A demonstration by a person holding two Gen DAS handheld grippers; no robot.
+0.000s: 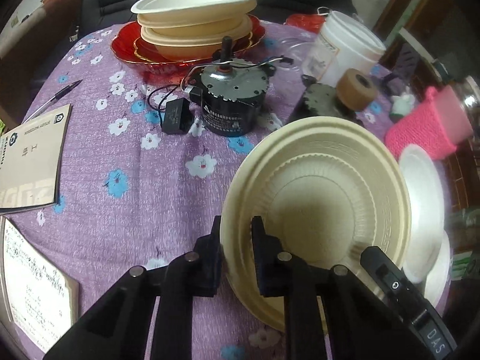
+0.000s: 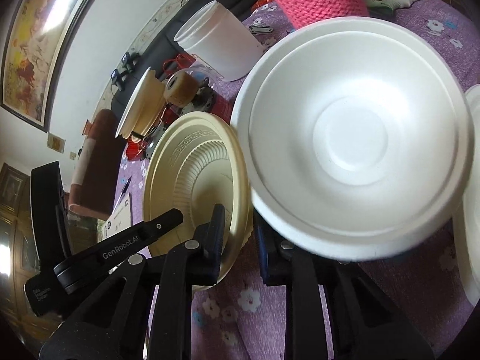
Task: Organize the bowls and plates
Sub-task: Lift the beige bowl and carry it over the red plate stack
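A cream ribbed plate [image 1: 318,198] stands tilted on its edge above the purple cloth. My left gripper [image 1: 237,237] is shut on its near left rim, one finger on each face. In the right wrist view the same cream plate [image 2: 195,180] has its rim between the fingers of my right gripper [image 2: 238,234], which looks shut on it. A white bowl [image 2: 354,138] leans just behind the plate and covers the right finger's tip. At the back, a stack of cream and white plates [image 1: 195,9] rests in a red dish [image 1: 126,45].
A black motor [image 1: 231,99] with wires and a small adapter stands mid-table. A white tub [image 1: 345,48], a tape roll [image 1: 357,90] and a pink knitted cup [image 1: 429,123] crowd the right. Booklets [image 1: 33,156] and a pen [image 1: 60,93] lie left. Another white plate [image 2: 471,195] lies at the right edge.
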